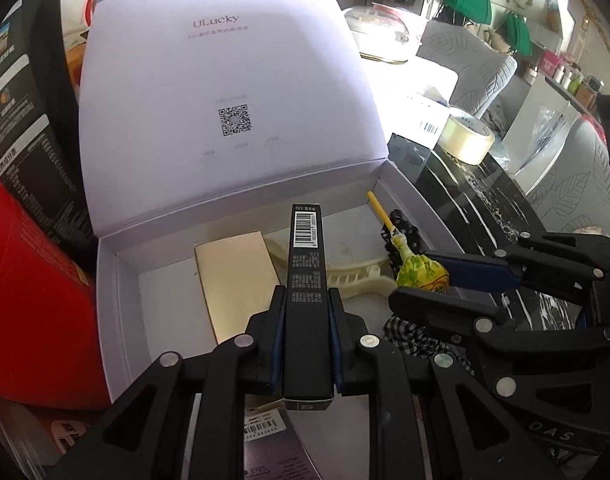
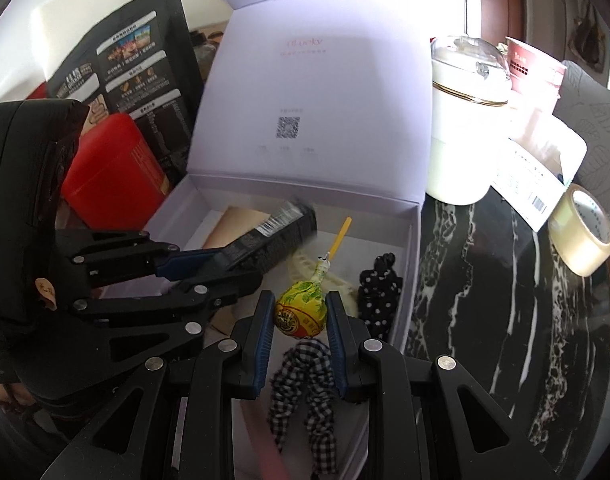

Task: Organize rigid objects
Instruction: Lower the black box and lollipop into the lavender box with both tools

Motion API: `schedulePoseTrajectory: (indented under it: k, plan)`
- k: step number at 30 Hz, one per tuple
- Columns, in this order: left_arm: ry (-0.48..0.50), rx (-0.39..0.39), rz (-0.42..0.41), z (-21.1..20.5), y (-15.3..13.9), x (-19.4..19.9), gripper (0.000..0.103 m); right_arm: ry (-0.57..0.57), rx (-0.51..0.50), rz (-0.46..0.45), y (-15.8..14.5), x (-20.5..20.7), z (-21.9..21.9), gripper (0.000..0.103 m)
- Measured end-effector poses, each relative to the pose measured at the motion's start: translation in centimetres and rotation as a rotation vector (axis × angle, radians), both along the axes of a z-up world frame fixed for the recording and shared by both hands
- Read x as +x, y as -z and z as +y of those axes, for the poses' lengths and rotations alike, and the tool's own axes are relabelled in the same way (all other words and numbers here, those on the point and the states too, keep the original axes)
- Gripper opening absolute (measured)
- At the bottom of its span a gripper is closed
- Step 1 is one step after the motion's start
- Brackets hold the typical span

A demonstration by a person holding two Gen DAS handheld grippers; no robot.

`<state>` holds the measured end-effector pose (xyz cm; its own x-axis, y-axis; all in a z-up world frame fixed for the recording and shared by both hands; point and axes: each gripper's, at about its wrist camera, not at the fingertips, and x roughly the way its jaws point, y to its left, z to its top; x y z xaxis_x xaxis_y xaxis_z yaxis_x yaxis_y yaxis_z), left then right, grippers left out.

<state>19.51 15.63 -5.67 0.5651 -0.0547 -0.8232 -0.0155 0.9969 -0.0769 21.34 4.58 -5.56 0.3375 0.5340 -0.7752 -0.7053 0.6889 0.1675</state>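
Observation:
My left gripper (image 1: 306,304) is shut on a long black carton with a barcode (image 1: 305,264), held over the open white gift box (image 1: 117,300). The same carton (image 2: 273,236) and left gripper (image 2: 221,264) show at the left of the right wrist view. My right gripper (image 2: 301,312) is shut on a yellow-green wrapped lollipop (image 2: 299,314) with a yellow stick, held over the box's right part; it also appears as the lollipop (image 1: 423,274) in the right gripper (image 1: 421,276) in the left wrist view.
Inside the box lie a tan card (image 1: 237,280), a cream plastic clip (image 1: 357,280), a black dotted scrunchie (image 2: 379,296) and a checked scrunchie (image 2: 305,392). A red box (image 1: 37,300) stands left. On the black marble table (image 2: 485,280) are a tape roll (image 2: 583,236) and a white jar (image 2: 461,128).

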Motion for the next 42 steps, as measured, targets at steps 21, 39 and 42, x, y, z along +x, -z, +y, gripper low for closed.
schedulePoseTrajectory:
  k: [21, 39, 42]
  plan:
    - [0.007, 0.058, 0.014, -0.9, 0.1, 0.2, 0.018, 0.010, -0.088, 0.041, 2.1, 0.5, 0.2, 0.030]
    - [-0.046, 0.115, 0.028, -0.6, -1.1, 0.1, 0.056, 0.049, -0.122, -0.093, -0.9, -1.3, -1.0, 0.056]
    - [-0.087, 0.167, -0.003, -0.3, -1.7, -0.3, 0.097, 0.062, -0.122, -0.093, -1.3, -1.5, -1.6, 0.056]
